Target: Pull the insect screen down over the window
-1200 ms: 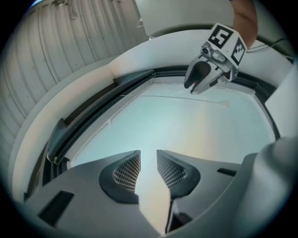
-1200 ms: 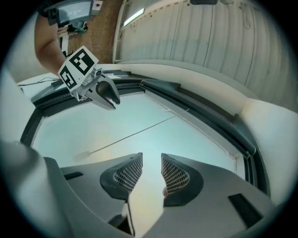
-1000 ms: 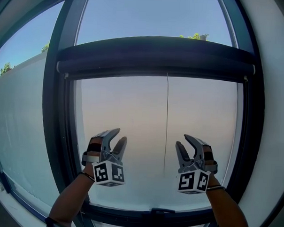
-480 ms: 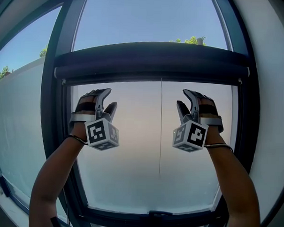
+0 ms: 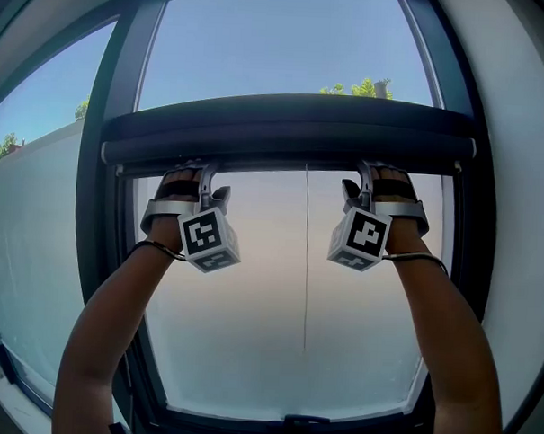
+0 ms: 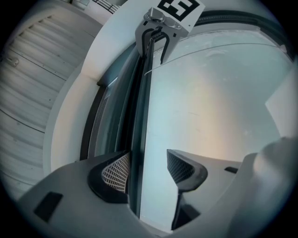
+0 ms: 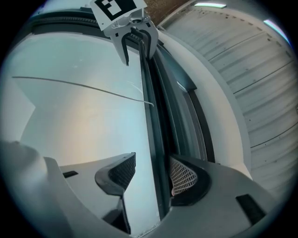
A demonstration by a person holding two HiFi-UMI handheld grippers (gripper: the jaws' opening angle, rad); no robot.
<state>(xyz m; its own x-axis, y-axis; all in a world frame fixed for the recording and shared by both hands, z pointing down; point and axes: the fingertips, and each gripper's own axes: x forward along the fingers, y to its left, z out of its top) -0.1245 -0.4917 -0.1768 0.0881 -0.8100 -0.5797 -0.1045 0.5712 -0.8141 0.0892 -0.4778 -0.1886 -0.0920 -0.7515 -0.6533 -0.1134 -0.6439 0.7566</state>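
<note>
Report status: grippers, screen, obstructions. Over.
Left gripper and right gripper at the screen bar, fingers just opened, bar's edge between them, unclamped. Bar at top, not pulled. Cord hangs between grippers, clear.

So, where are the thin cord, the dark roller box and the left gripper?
thin cord (image 5: 305, 258), head view, middle of its length
dark roller box (image 5: 294, 123), head view, middle of its front
left gripper (image 6: 148, 167), left gripper view, midway between its fingers

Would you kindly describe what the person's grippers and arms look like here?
The left gripper and right gripper are grey, with curved pointed jaws and grid-textured pads. Each carries a white cube with black square markers. Dark straps cross the hands; no sleeves, only a thin dark band at each wrist. Both sets of jaws have just been opening, the dark bar between them.
</note>
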